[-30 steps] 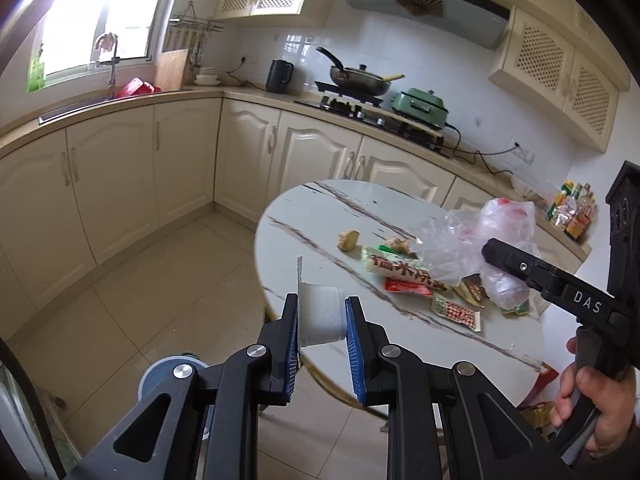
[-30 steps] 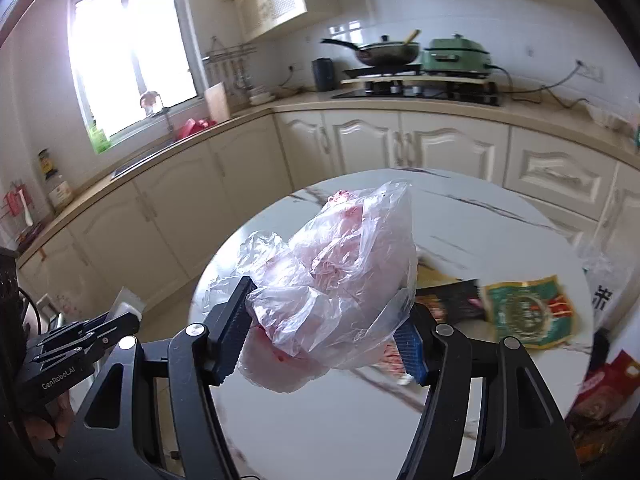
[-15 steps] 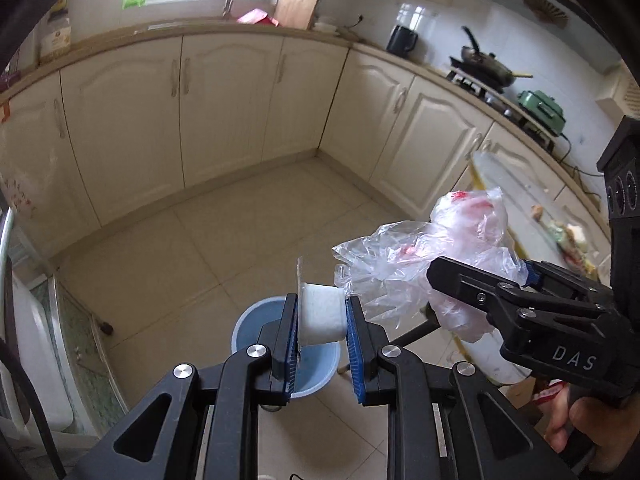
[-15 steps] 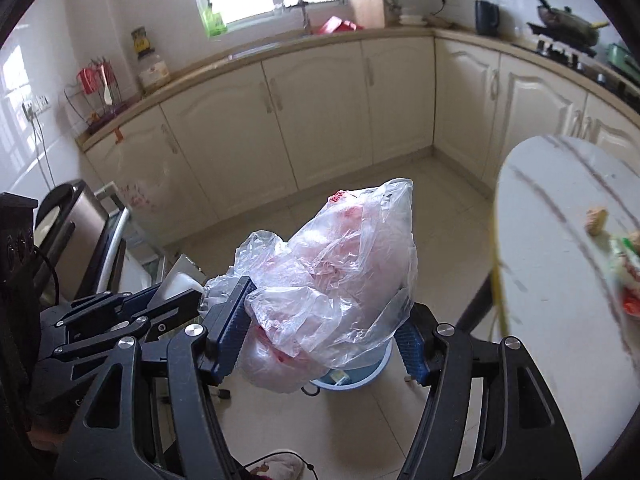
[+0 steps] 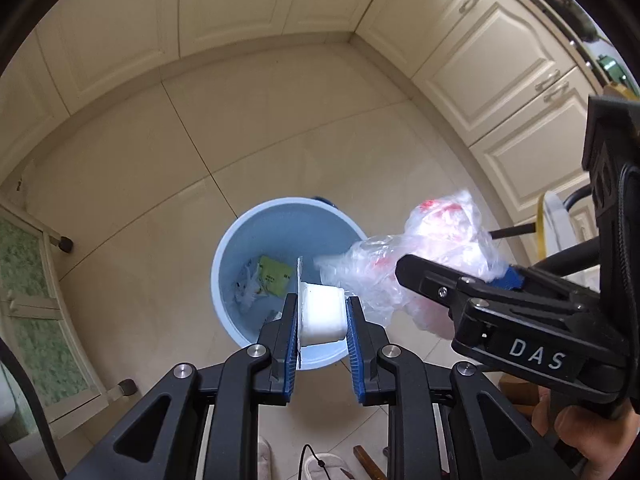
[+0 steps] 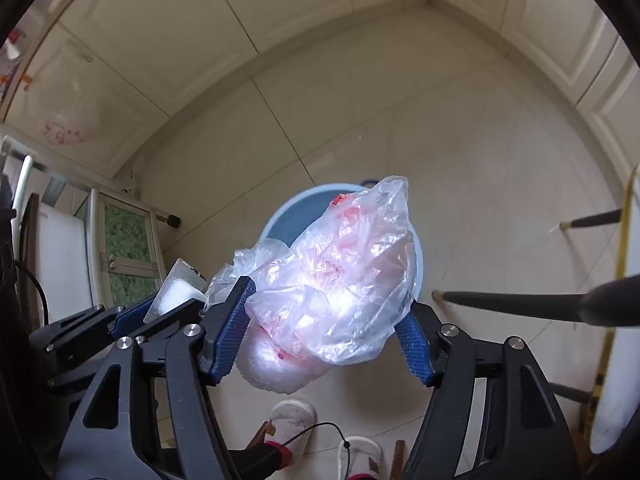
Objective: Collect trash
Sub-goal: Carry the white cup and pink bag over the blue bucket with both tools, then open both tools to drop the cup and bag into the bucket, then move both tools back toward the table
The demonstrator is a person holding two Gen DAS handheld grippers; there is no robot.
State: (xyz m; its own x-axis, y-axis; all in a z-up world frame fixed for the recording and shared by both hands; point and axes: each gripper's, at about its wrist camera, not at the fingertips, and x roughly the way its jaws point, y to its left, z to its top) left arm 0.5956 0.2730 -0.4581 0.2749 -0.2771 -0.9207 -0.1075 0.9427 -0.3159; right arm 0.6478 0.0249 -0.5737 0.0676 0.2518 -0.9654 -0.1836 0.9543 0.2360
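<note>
Trash bin [image 5: 224, 280] on beige tile floor [image 5: 160, 168] — left claw [image 5: 322, 312] pinches cup [image 5: 322, 312] (right claw [image 6: 322, 316] loosening round bag [image 6: 340, 276]).

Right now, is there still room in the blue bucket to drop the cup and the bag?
Yes. The blue bucket has bare floor at the far side, toward its back wall. Nearer in it is crowded with a yellow packet and white scraps. Above the rim, the white cup and plastic bag crowd side by side.

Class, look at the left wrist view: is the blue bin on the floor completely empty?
No. The blue bin already holds a yellow-green wrapper and crumpled white paper at its bottom.
</note>
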